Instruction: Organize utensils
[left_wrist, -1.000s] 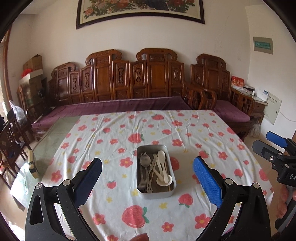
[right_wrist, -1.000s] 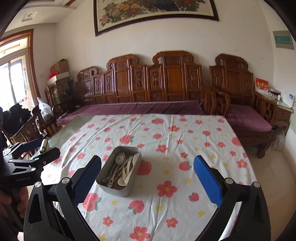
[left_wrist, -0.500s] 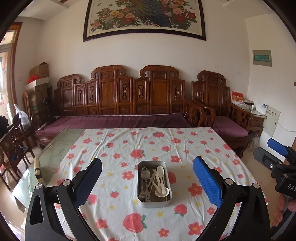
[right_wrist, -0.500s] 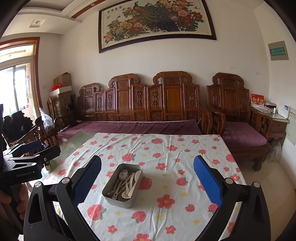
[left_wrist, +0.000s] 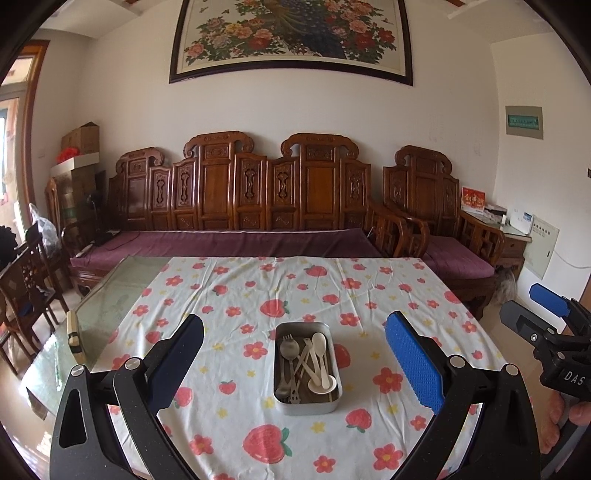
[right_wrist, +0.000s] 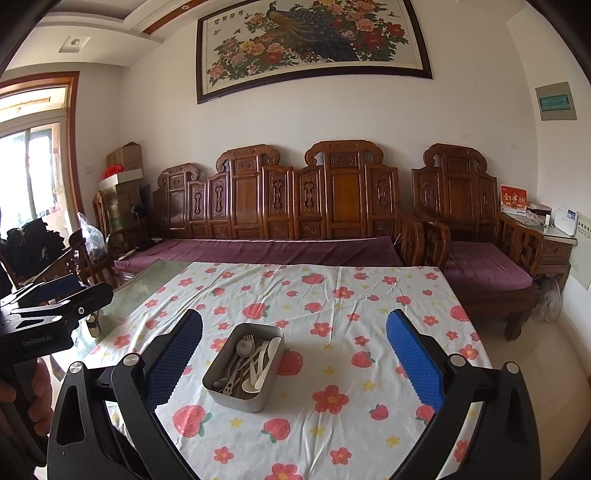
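A metal tin (left_wrist: 293, 406) (right_wrist: 218, 373) sits on the flower-print tablecloth (left_wrist: 332, 288) (right_wrist: 351, 295). Inside it lie a metal spoon (left_wrist: 289, 349) (right_wrist: 243, 347), a metal fork (left_wrist: 294, 394), white plastic spoons (left_wrist: 319, 341) (right_wrist: 273, 345) and other utensils, all jumbled. My left gripper (left_wrist: 293, 360) is open, held back from the table's near edge, with the tin seen between its blue pads. My right gripper (right_wrist: 293, 360) is open too, empty, with the tin a little left of centre. Each gripper shows at the edge of the other's view, held by a hand.
A bare glass strip (left_wrist: 110, 295) of the table lies left of the cloth, with a small yellowish object (left_wrist: 75, 338) on it. A carved wooden sofa (left_wrist: 258, 199) with purple cushions stands behind the table. Wooden chairs (left_wrist: 22, 280) stand at the left.
Both cameras have tilted up and drawn back: the tin sits lower and smaller in view, and the wall painting now shows. Both grippers stay open and empty.
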